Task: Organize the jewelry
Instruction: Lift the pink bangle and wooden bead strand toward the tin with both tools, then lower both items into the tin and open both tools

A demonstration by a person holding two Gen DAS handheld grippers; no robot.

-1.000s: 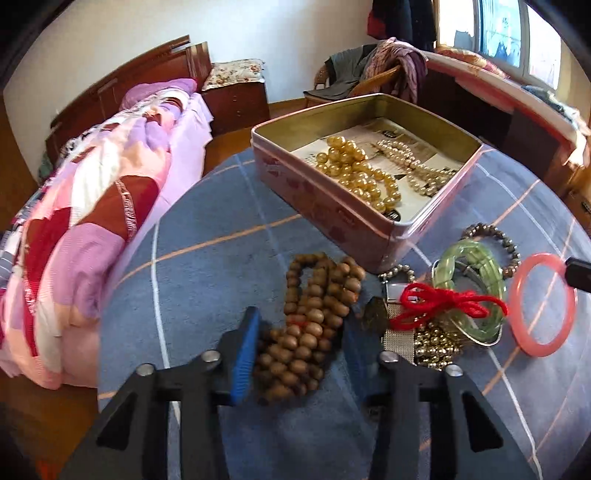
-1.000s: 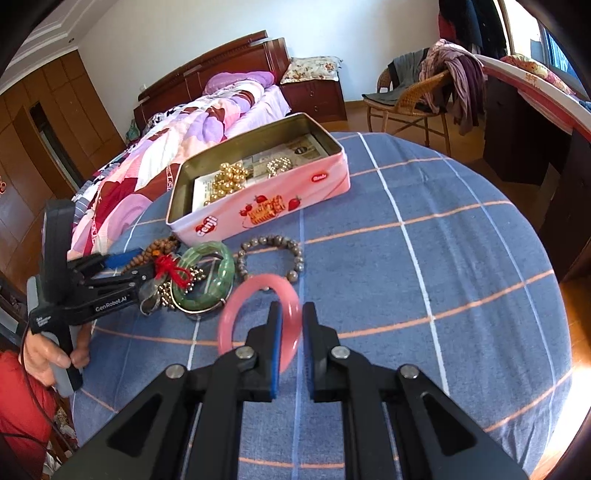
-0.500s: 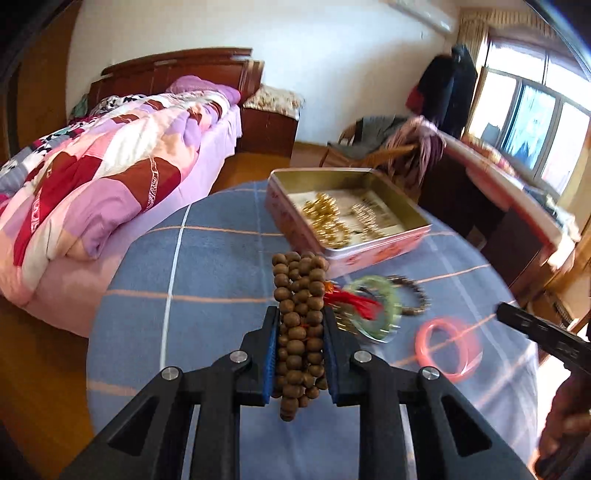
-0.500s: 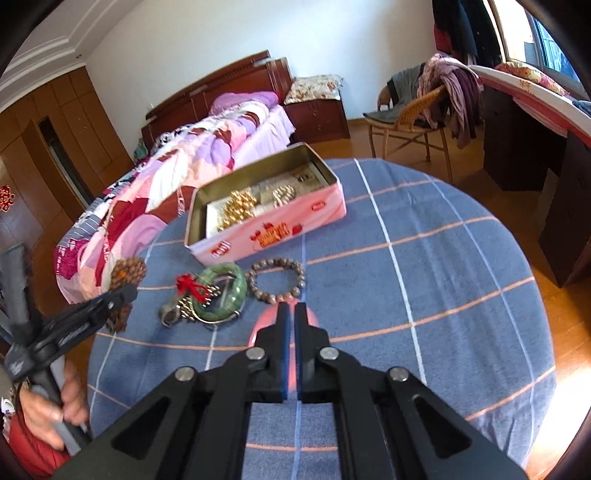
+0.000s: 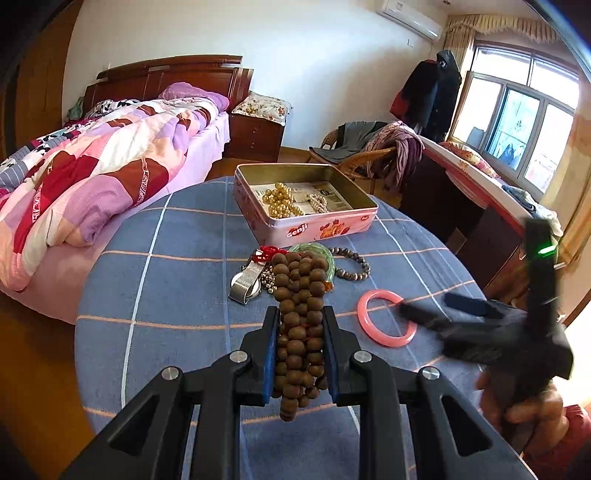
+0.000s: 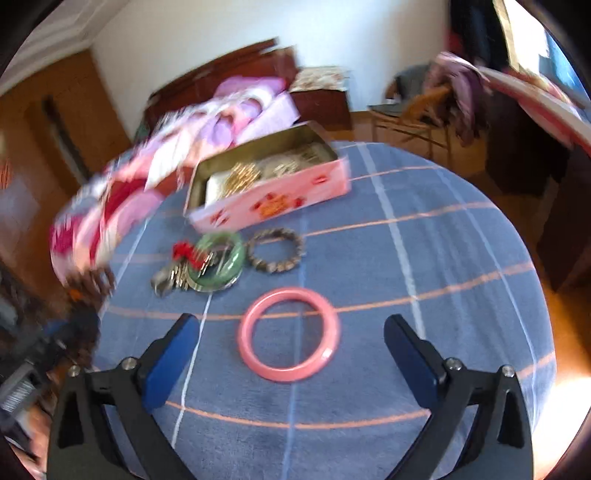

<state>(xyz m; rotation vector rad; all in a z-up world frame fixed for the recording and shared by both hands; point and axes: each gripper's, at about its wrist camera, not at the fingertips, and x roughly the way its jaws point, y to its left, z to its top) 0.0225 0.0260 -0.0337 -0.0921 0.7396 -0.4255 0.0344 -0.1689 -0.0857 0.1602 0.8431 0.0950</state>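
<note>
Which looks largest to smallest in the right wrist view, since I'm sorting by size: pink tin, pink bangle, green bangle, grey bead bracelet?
1. pink tin
2. pink bangle, though it lies nearest the camera
3. green bangle
4. grey bead bracelet, close to the green one

"Genji" on pink tin (image 5: 314,230)

Home bedroom. Wooden bed (image 5: 122,158) w/ dark headboard (image 5: 173,75) & pink-purple patchwork quilt (image 5: 92,173); nightstand (image 5: 255,136) beside it. Wicker chair (image 5: 362,158) piled w/ clothes, coats hung nr window (image 5: 517,122), wall AC unit (image 5: 410,16) up top. Round table (image 5: 177,258) w/ blue checked cloth, wood floor.
</note>
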